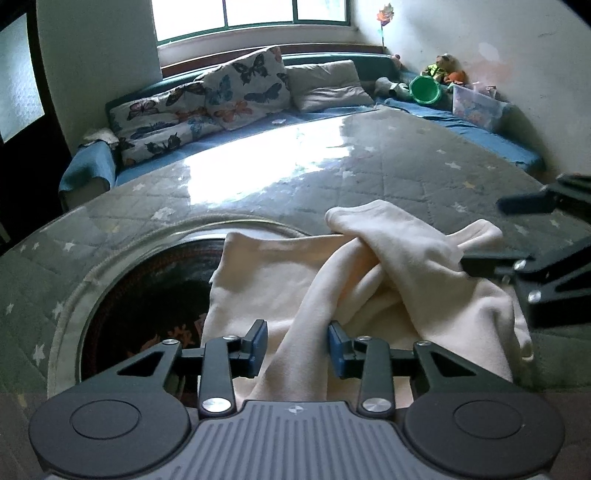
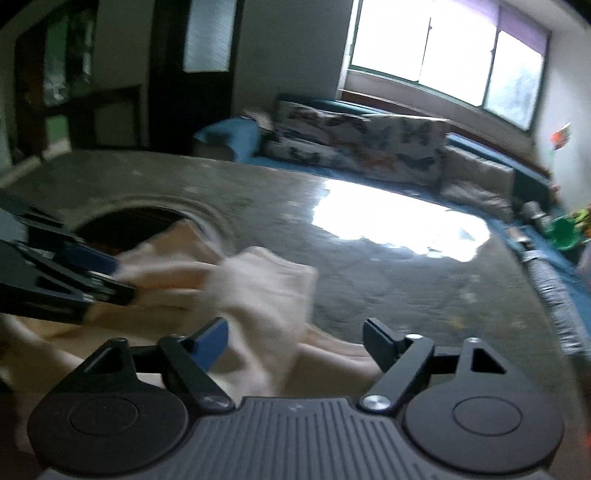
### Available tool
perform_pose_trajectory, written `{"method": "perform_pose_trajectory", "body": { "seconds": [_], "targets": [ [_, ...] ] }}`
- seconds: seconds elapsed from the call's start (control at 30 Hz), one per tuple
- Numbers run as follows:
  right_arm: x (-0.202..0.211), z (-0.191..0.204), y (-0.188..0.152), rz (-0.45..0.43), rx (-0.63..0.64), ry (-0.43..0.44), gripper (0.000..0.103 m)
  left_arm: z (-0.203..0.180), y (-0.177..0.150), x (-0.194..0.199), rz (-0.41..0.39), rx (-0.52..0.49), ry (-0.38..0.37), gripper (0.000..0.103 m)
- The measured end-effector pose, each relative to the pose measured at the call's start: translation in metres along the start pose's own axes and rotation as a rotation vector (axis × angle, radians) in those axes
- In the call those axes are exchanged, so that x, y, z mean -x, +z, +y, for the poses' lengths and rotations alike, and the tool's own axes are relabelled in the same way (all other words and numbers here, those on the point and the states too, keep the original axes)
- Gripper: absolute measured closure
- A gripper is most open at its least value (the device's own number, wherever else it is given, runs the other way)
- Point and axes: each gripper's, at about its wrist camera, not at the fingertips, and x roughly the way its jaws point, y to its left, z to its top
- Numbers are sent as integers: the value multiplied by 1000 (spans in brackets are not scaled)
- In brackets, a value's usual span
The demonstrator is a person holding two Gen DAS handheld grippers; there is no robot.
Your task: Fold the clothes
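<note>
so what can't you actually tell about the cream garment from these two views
- Cream fabric garment, left wrist view: its near edge is hidden behind the left claw; whether the pads pinch the strip between them is unclear.
- Right wrist view: motion blur smears the garment's folds around the right claw.
- Its type: bunched, cannot tell.

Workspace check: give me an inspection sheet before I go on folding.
Surface: grey quilted star-print cover, window glare, round opening at left.
Job's things: cream garment, bunched, partly over the opening.
Clutter: nothing seen on the cover.
Grippers: left gripper fingers astride a fold, not pressing; right gripper open over the garment.
Cables: nothing seen.
Surroundings: blue sofa, butterfly cushions, green bucket, window.
</note>
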Motion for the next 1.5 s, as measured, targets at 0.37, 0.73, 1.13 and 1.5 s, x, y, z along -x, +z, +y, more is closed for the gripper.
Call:
{"method": "perform_pose_trajectory", "body": {
  "seconds": [0.37,0.73,1.13,1.5],
  "targets": [
    [-24,7,-4,38,-27,112,78,-13,17,-23,2,-42,-39,81],
    [17,-20,-18,-50,-50,72,98,18,3,20,-120,52,44,95],
    [82,-59,-53,-95,-59,-64,99,87,-48,101,-194,293,241,95],
    [104,-103,-89,6,-159,-210,92,103,-129,139,-49,386,340,95]
  ]
}}
